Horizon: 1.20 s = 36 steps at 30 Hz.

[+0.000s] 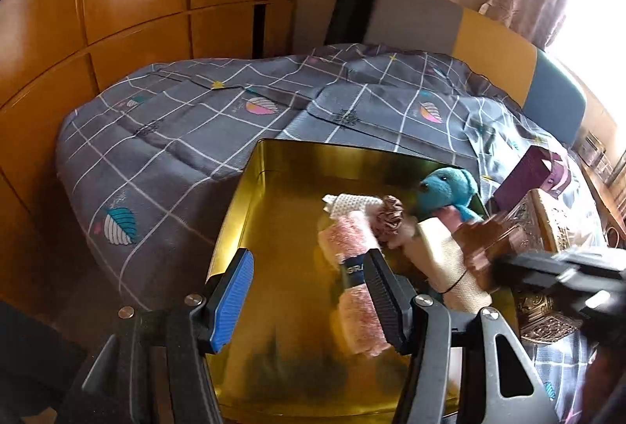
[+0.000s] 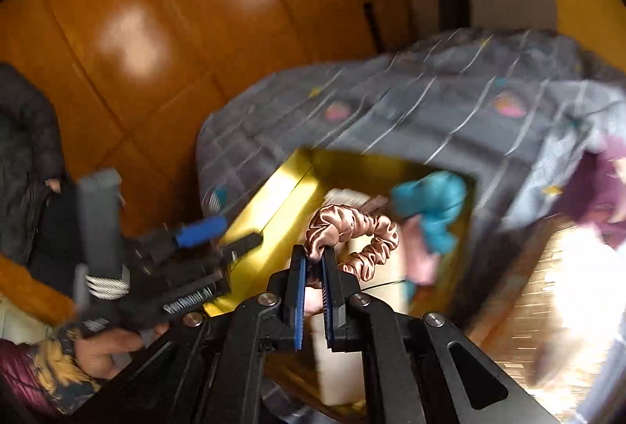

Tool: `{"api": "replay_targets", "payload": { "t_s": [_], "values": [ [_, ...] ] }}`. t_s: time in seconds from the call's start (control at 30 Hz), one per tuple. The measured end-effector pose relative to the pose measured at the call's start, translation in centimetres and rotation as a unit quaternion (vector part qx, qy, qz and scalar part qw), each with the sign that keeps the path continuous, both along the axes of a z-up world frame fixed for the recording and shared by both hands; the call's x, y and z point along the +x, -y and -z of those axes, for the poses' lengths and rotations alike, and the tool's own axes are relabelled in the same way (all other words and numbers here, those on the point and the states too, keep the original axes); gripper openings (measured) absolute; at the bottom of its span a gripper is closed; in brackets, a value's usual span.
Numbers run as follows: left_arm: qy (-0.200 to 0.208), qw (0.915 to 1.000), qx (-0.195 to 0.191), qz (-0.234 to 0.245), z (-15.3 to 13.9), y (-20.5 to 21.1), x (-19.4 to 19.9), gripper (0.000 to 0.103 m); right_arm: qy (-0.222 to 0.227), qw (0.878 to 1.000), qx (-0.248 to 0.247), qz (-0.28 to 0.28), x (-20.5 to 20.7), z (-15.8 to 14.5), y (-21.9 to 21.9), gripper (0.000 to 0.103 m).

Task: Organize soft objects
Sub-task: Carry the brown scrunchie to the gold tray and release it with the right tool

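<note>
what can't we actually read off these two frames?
- Right wrist view: teddy bear and purple box smeared by motion blur; details lost.
- Left wrist view: right gripper blurred, so the brown scrunchie it carries reads only as a smear.
- Left wrist view: pink towel partly hidden behind the left gripper finger.
- Both views: gold tin near edge cut off by gripper bodies.

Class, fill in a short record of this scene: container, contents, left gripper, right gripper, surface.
container: gold tin, open
contents: teal plush bear, pink rolled towel, cream roll
left gripper: open over the tin, holding nothing
right gripper: shut on brown satin scrunchie
surface: grey checked bedcover
</note>
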<state>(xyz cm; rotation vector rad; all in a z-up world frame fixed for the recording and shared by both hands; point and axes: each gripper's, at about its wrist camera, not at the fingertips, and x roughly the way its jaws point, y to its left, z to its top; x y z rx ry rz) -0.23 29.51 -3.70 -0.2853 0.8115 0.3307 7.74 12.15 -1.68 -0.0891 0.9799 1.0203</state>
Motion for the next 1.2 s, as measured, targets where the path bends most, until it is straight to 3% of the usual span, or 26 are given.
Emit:
{"api": "replay_targets", "payload": {
  "t_s": [0.1, 0.2, 0.27, 0.73, 1.07, 1.2],
  "values": [
    [-0.006, 1.0, -0.003, 0.0, 0.5, -0.2, -0.2, 0.059, -0.02, 0.999, -0.026, 0.0, -0.7, 2.5, -2.0, 0.013],
    [-0.01, 0.9999, -0.007, 0.002, 0.9, -0.1, -0.3, 0.059, -0.032, 0.999, -0.044, 0.004, -0.7, 4.2, -2.2, 0.027],
    [-0.008, 0.9999, -0.009, 0.005, 0.9, 0.1, -0.2, 0.059, -0.04, 0.998, -0.039, 0.01, -0.8, 4.3, -1.7, 0.041],
    [0.009, 0.9982, 0.016, 0.057, -0.7, 4.1, -0.3, 0.059, 0.046, 0.997, -0.037, 0.047, -3.4, 1.5, 1.3, 0.05],
    [0.021, 0.9957, 0.035, 0.084, -1.7, 6.2, -0.6, 0.059, 0.133, 0.985, -0.018, 0.11, -4.8, -2.2, 5.9, 0.072],
    [0.018, 0.9945, 0.037, 0.096, -1.7, 7.0, -0.6, 0.059, 0.147, 0.979, -0.011, 0.143, -4.4, -3.3, 7.9, 0.074]
  ]
}}
